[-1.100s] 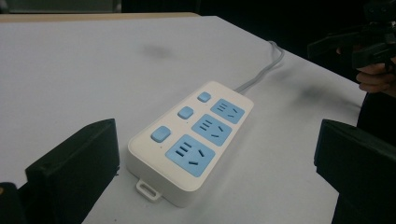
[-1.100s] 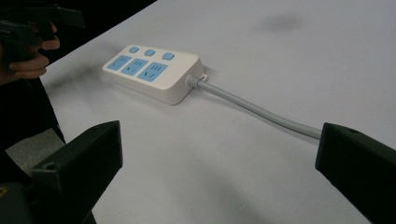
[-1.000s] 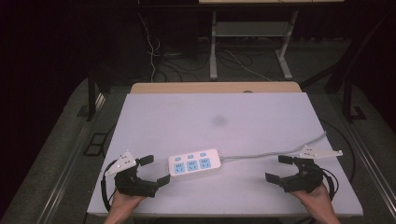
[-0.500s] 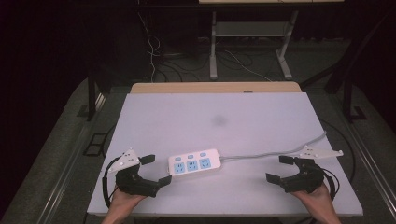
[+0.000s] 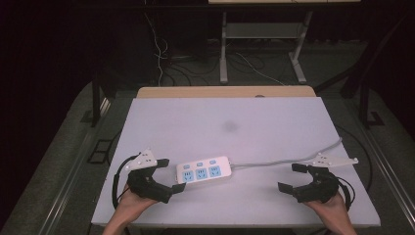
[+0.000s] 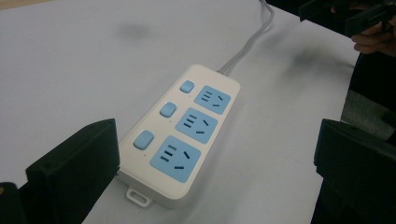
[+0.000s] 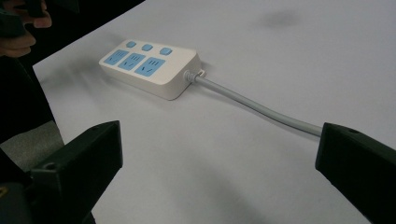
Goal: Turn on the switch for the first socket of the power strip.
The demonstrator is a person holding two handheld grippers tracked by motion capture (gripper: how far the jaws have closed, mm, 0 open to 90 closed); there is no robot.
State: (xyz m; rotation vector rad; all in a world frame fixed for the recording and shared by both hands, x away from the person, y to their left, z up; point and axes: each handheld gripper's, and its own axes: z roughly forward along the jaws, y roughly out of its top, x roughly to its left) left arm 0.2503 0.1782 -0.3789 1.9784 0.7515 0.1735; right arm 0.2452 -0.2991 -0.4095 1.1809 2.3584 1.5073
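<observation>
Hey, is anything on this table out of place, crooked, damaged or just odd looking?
Only a dark smudge on the white table, beyond the power strip. The strip lies flat, slightly skewed to the table edge, casing intact, its grey cable trailing off the right side.

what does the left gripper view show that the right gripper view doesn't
Left gripper view alone: the mounting tab at the strip's free end, and the sockets close enough to see their slots.

Right gripper view alone: the end of the strip where the cord enters, and a long run of that cord across the table.

Both: the white power strip with three blue sockets and three switches, the white table, a dark smudge, and an open claw framing the scene.
</observation>
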